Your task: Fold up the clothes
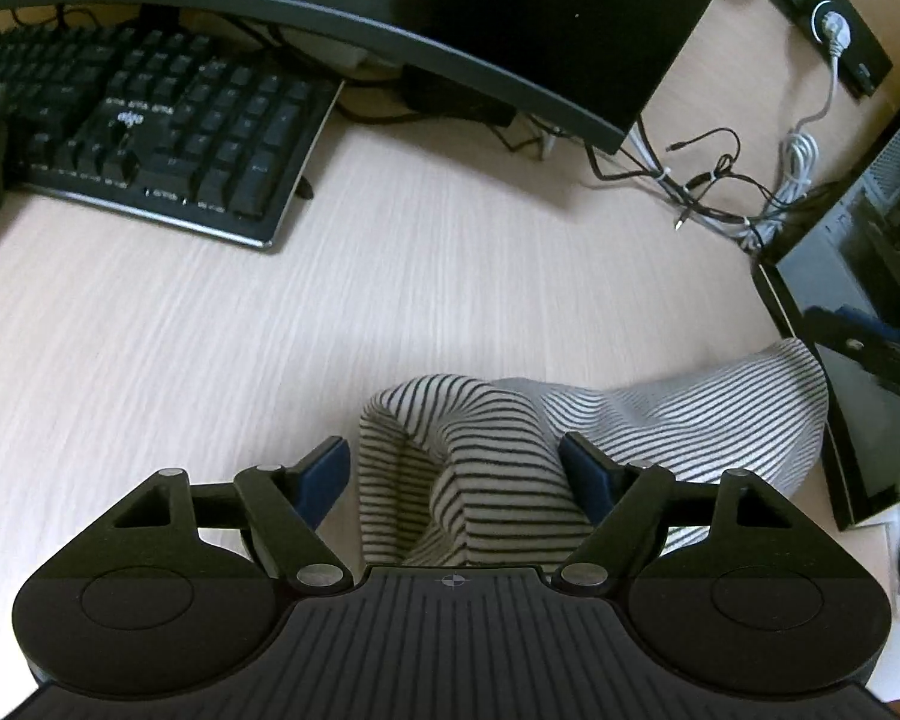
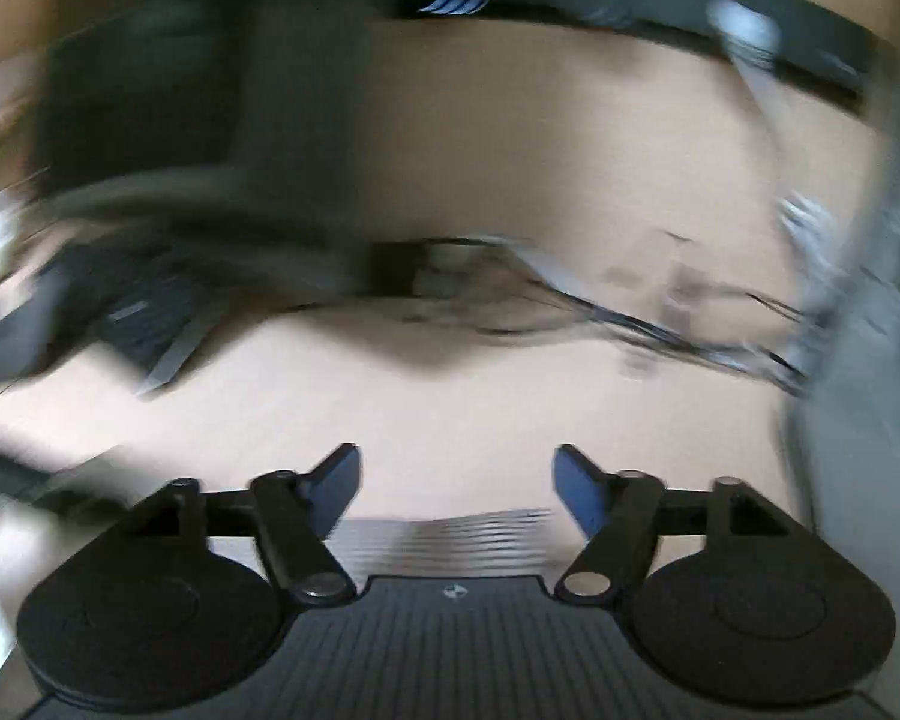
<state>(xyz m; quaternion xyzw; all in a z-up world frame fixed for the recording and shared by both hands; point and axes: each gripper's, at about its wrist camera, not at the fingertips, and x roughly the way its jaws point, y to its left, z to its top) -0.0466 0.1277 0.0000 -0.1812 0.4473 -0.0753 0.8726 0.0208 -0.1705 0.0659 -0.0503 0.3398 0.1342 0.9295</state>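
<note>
A white garment with thin black stripes [image 1: 660, 420] lies bunched on the pale wooden desk [image 1: 210, 330]. My left gripper [image 1: 456, 471] hangs just over it, tilted down, with its jaws wide. A raised fold of the cloth sits between the blue pads [image 1: 324, 474]. The left pad stands a little clear of the fabric, and the right pad is at its edge. The right wrist view is heavily blurred. There my right gripper [image 2: 456, 474] is open above bare desk with nothing between its fingers. A strip of the striped cloth [image 2: 450, 531] shows low down, close to the gripper body.
A black keyboard [image 1: 150, 138] lies at the back left under a dark curved monitor [image 1: 390, 18]. Tangled cables [image 1: 720, 180] and a power strip [image 1: 834, 30] are at the back right. A dark computer case [image 1: 858, 276] stands along the right edge beside the garment.
</note>
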